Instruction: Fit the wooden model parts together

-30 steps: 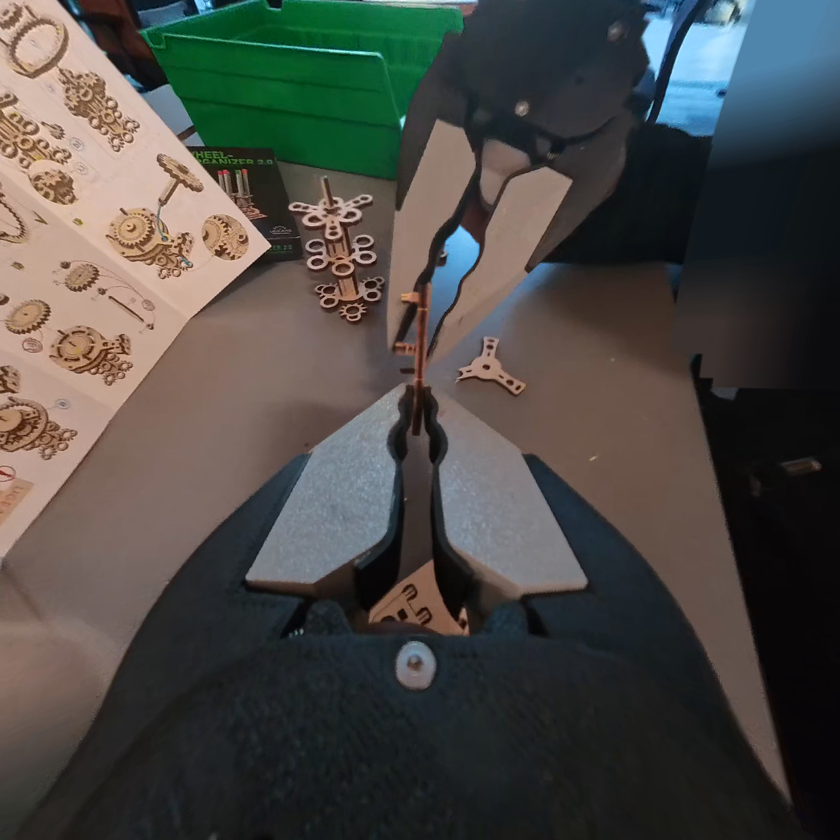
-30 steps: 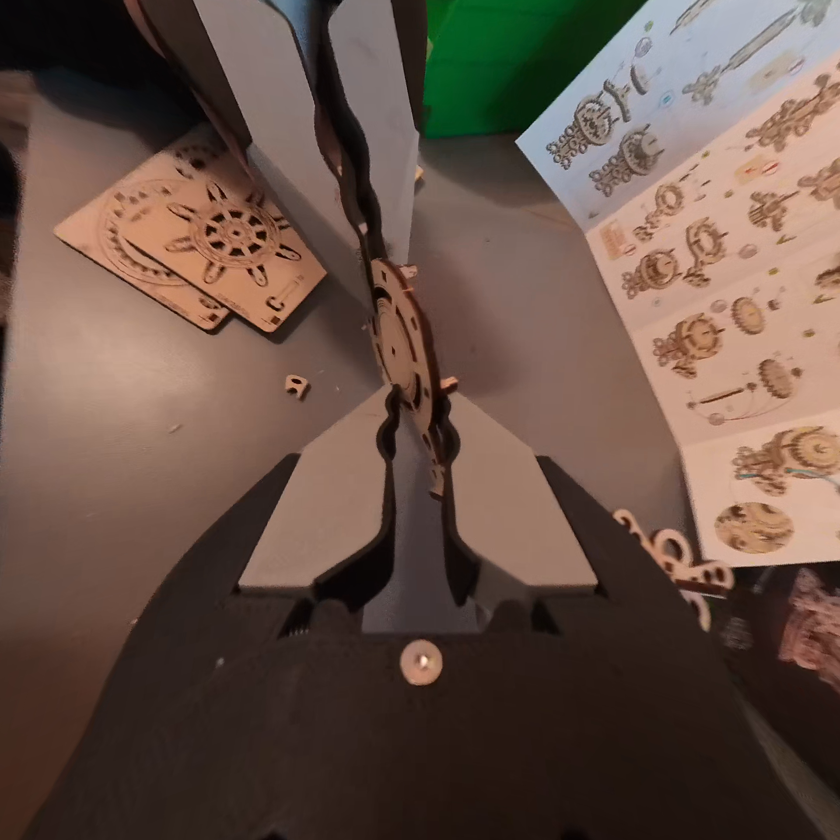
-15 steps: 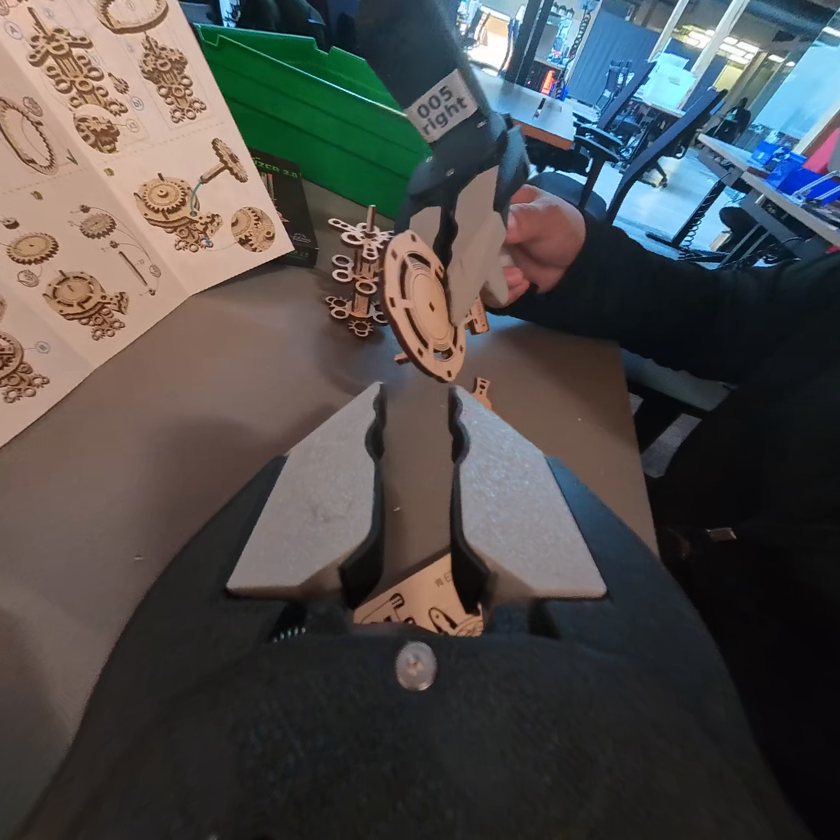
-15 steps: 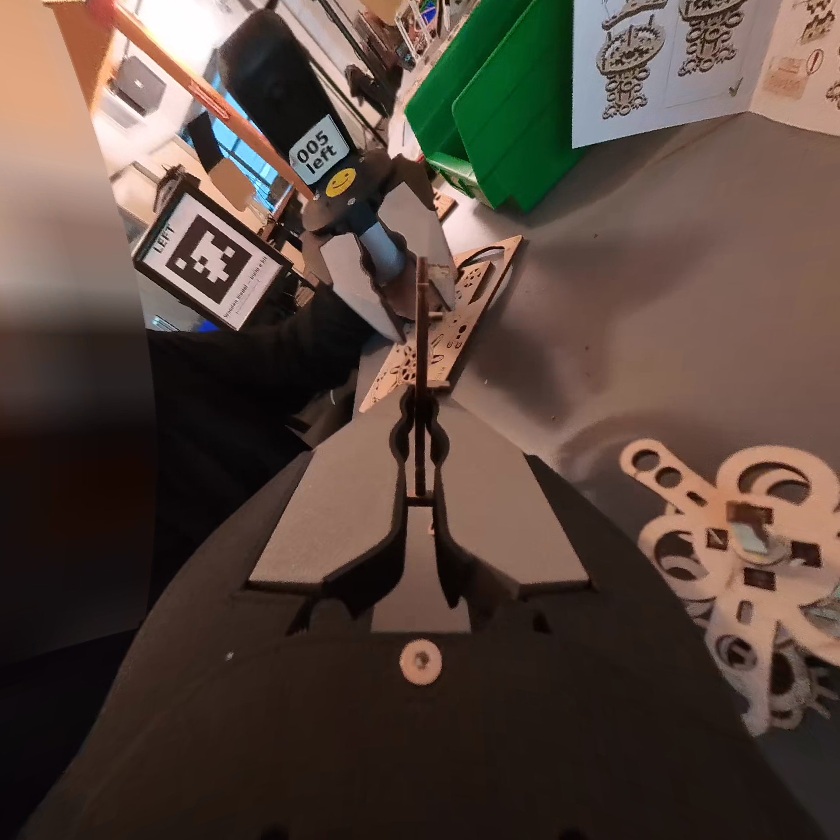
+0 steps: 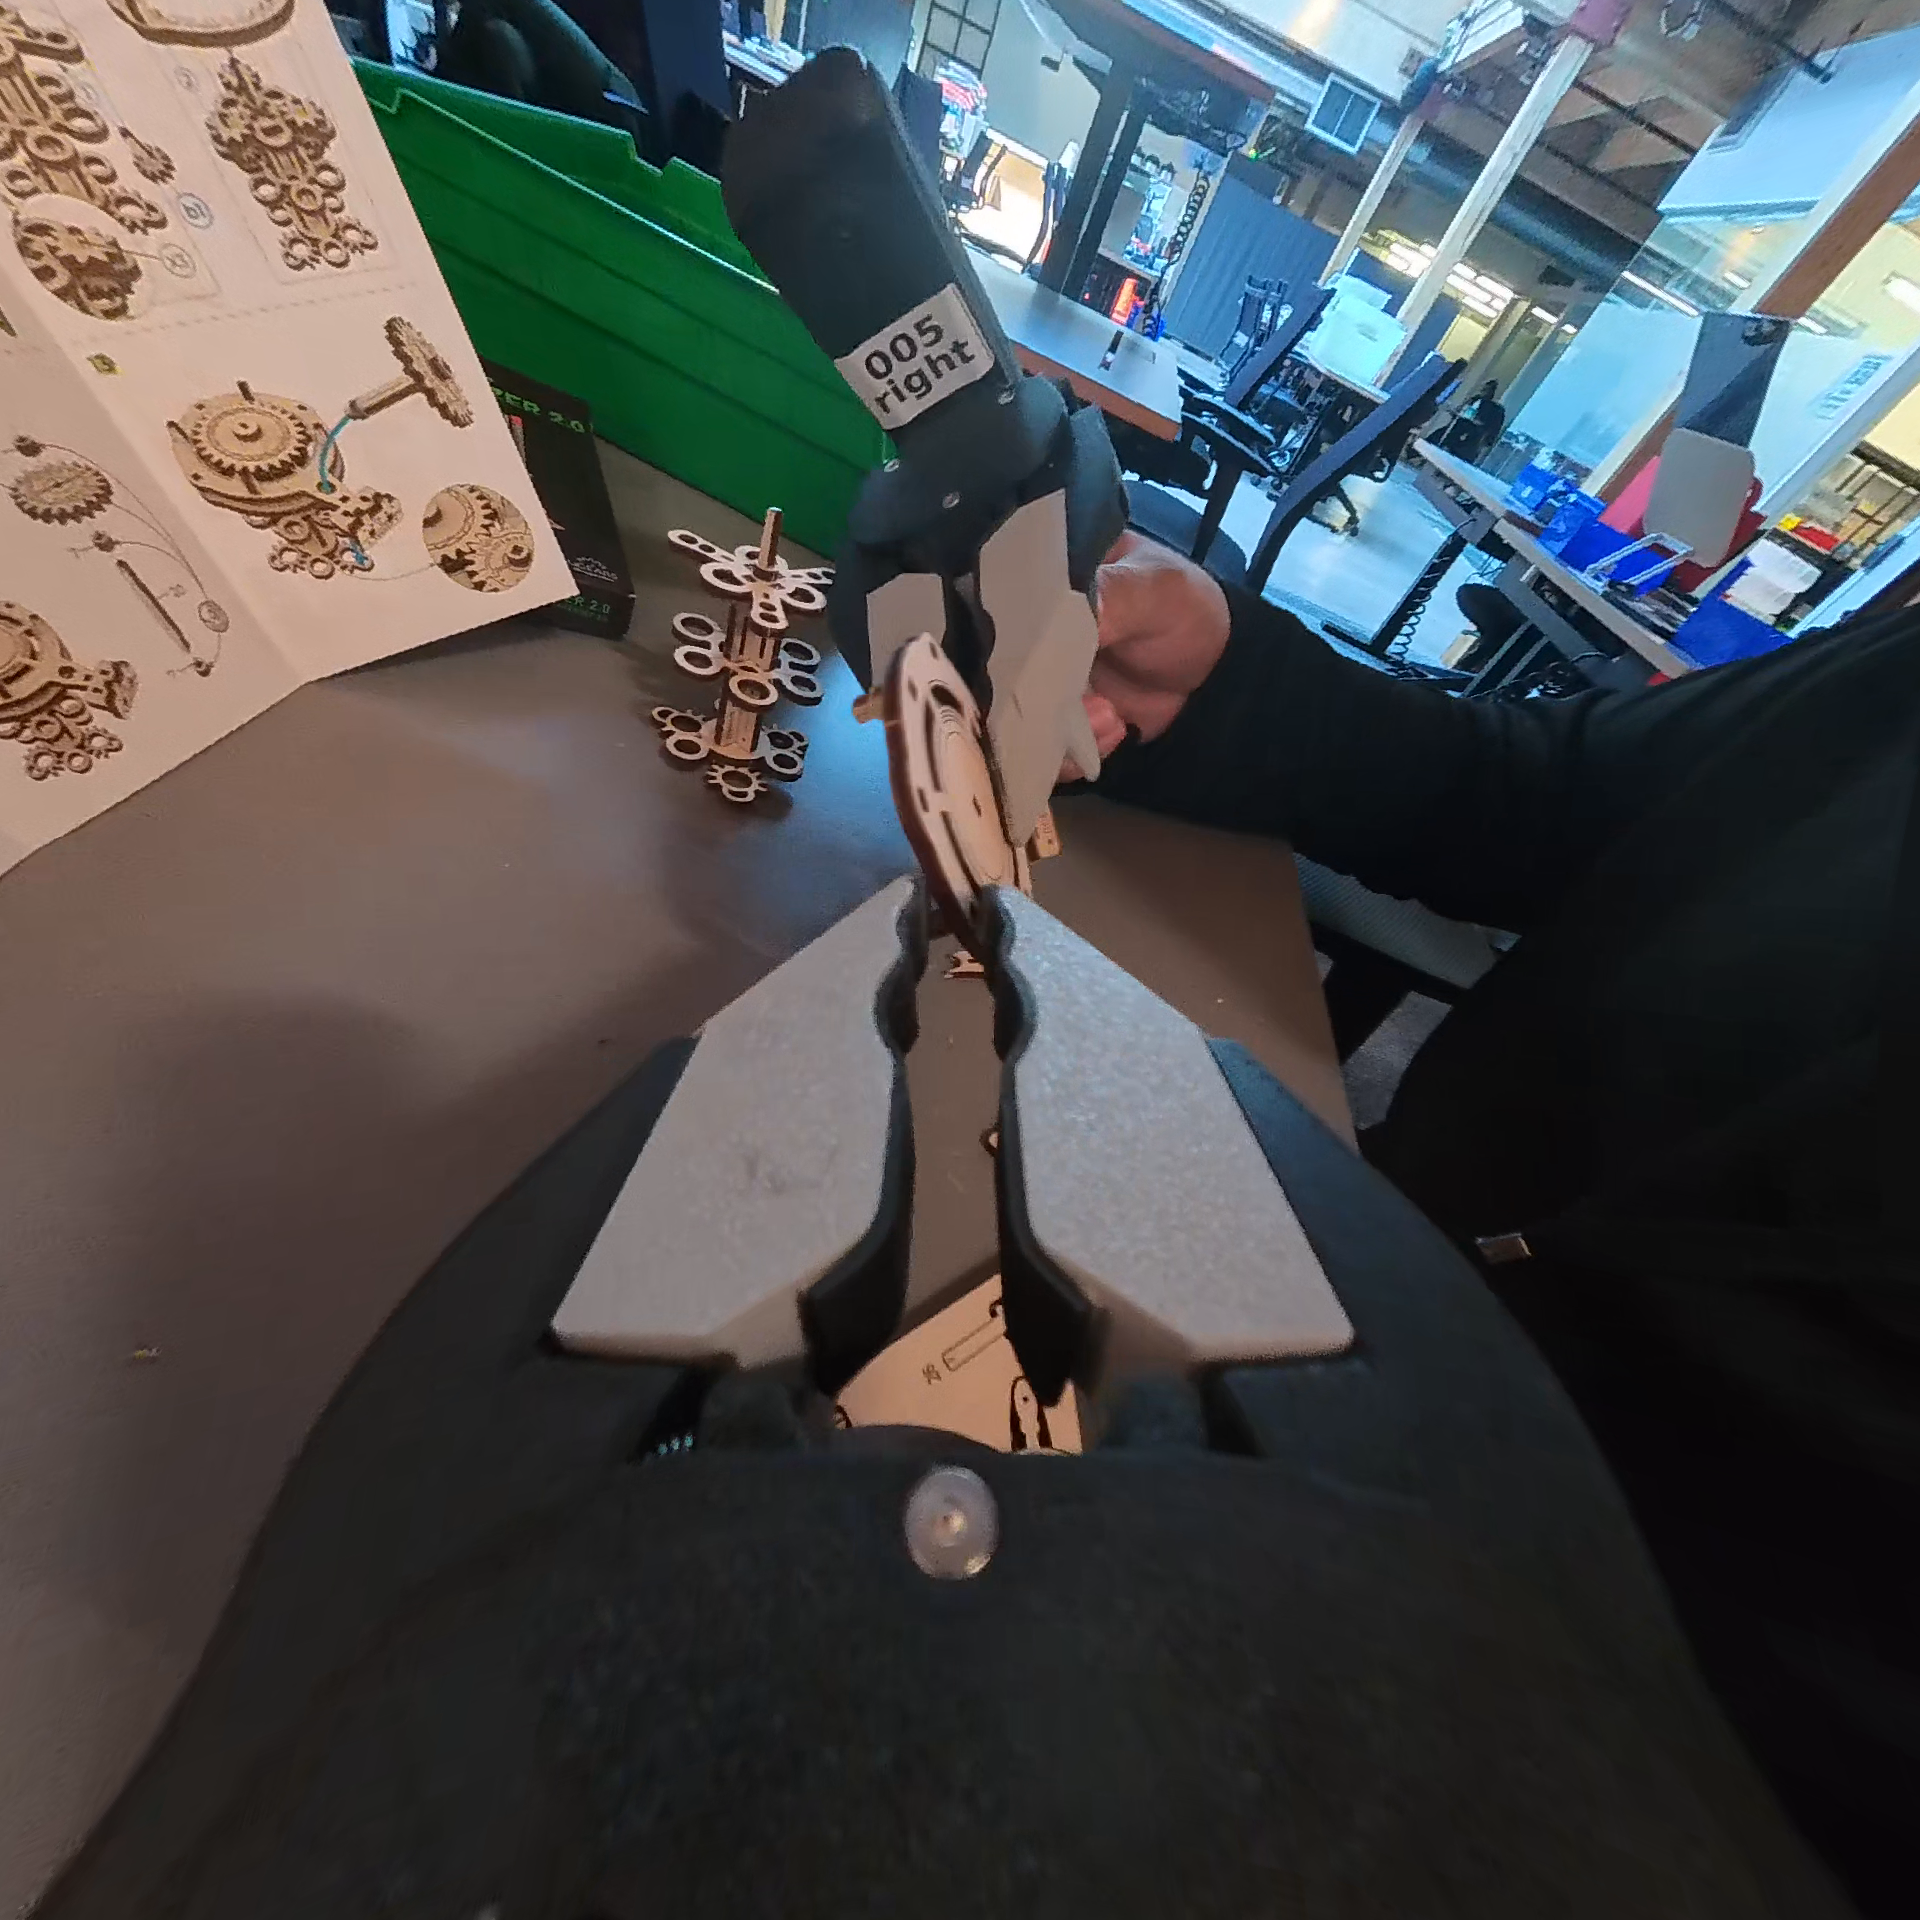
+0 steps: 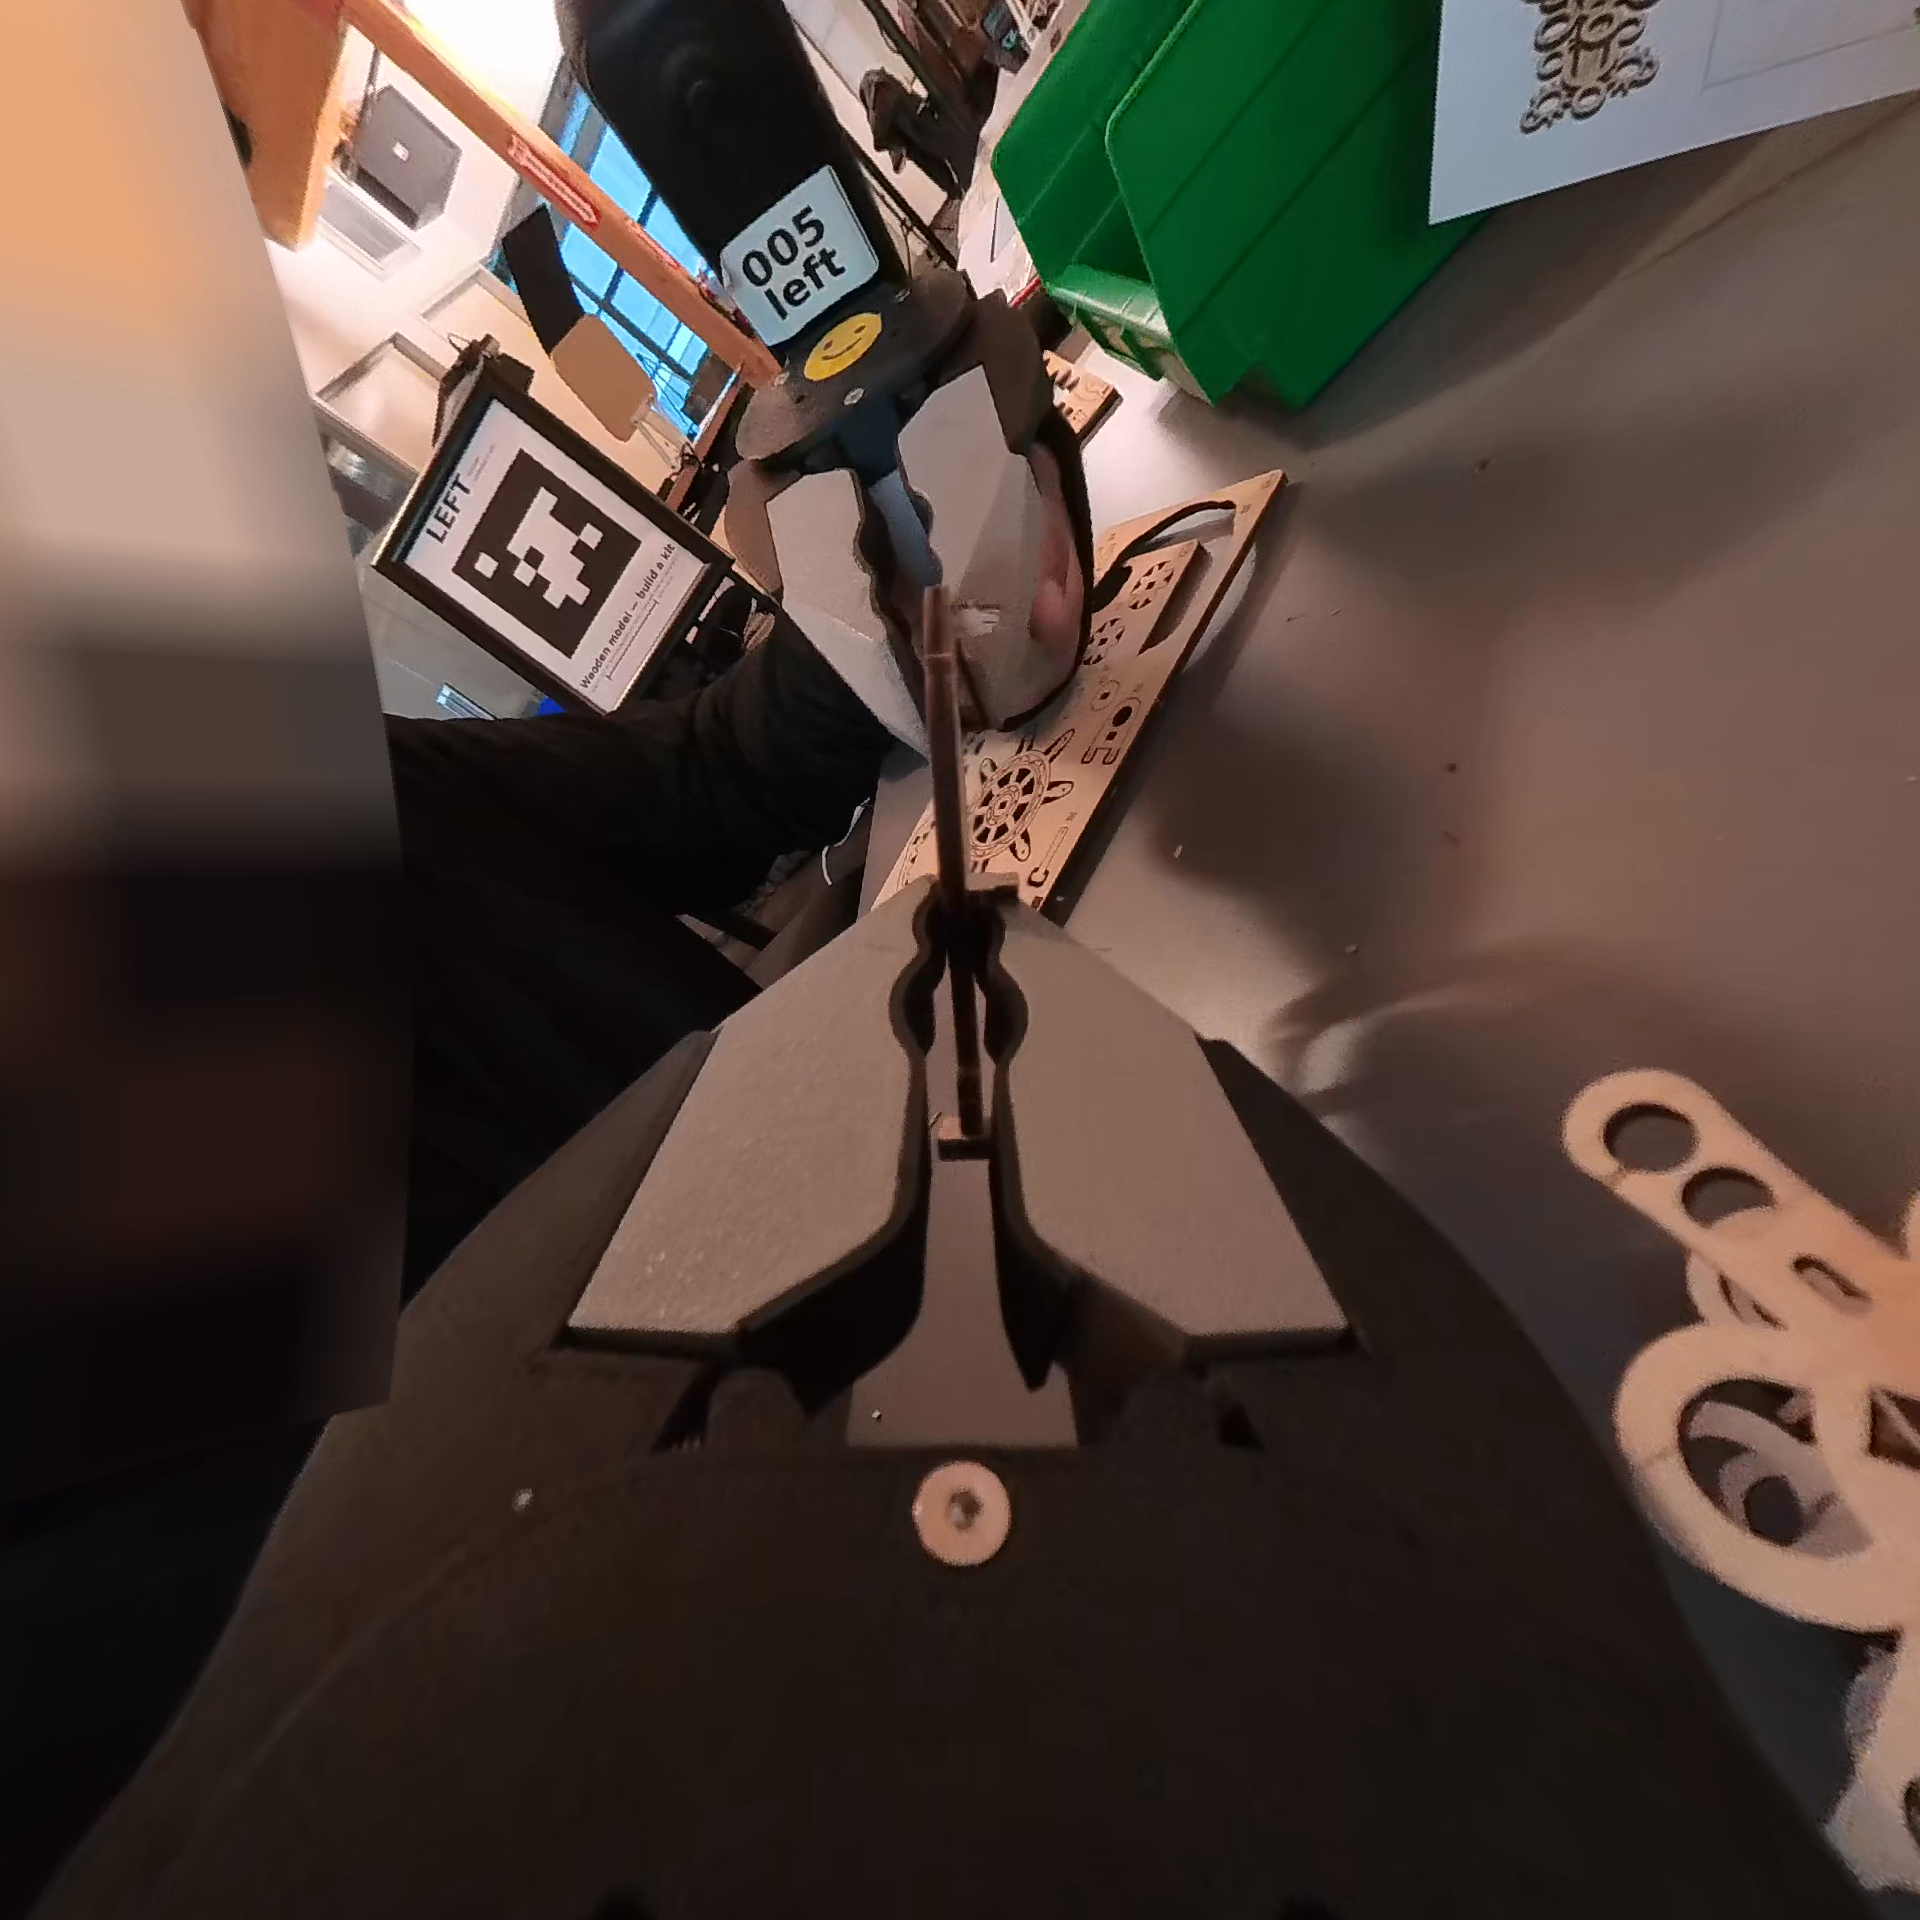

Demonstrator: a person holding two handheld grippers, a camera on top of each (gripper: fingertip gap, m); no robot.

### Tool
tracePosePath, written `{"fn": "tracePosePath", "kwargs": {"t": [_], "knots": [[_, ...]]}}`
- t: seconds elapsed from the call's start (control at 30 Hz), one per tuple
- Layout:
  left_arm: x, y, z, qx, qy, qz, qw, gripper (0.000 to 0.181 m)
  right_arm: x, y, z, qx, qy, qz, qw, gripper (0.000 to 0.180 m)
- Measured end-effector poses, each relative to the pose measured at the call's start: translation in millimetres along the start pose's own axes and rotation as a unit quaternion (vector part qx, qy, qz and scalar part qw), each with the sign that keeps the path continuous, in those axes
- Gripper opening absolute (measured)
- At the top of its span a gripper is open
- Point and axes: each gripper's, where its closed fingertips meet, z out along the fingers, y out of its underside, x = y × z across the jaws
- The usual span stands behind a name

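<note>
My right gripper (image 6: 961,914) is shut on a round wooden disc (image 6: 940,727), which shows edge-on in its own view. In the left wrist view the right gripper (image 5: 1023,727) holds the disc (image 5: 951,769) upright above the grey table. My left gripper (image 5: 954,899) faces it with its jaws a narrow gap apart, and the disc's lower rim sits between the fingertips. I cannot tell whether they touch it. In the right wrist view the left gripper (image 6: 951,727) straddles the disc's far edge.
A wooden spindle assembly (image 5: 743,665) stands behind the disc; it also shows at the right of the right wrist view (image 6: 1766,1351). An instruction sheet (image 5: 208,416), a black box (image 5: 561,499) and a green bin (image 5: 623,270) line the back. Wooden part sheets (image 6: 1091,748) lie under the left gripper. Less than 4 cm separates the two grippers' tips.
One second ago my left gripper was shut on the disc. It let go and opened wide. Its jaws have since narrowed around the disc's lower rim. The right gripper kept hold.
</note>
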Motion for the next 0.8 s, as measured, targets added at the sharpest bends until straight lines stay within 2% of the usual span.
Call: {"fn": "tracePosePath", "kwargs": {"t": [0.23,0.37,0.57,0.67,0.8], "knots": [[-2,2,7,-0.006,-0.021,0.002,1.0,0.004,16,-2,-1,0.004,0.064,-0.044,0.997,0.016],[-1,2,7,-0.005,-0.014,-0.008,1.0,0.003,17,-2,-1,0.006,0.077,-0.063,0.995,0.013],[-4,2,5,-0.001,-0.015,-0.019,1.0,0.003,12,-4,-1,0.015,0.051,-0.056,0.997,0.013],[-4,2,5,-0.001,-0.014,-0.023,1.0,0.002,17,-5,-1,0.016,0.071,-0.061,0.995,0.01],[-2,3,5,-0.004,-0.008,-0.018,1.0,0.001,18,-6,-1,0.022,0.067,-0.046,0.996,0.014]]}}
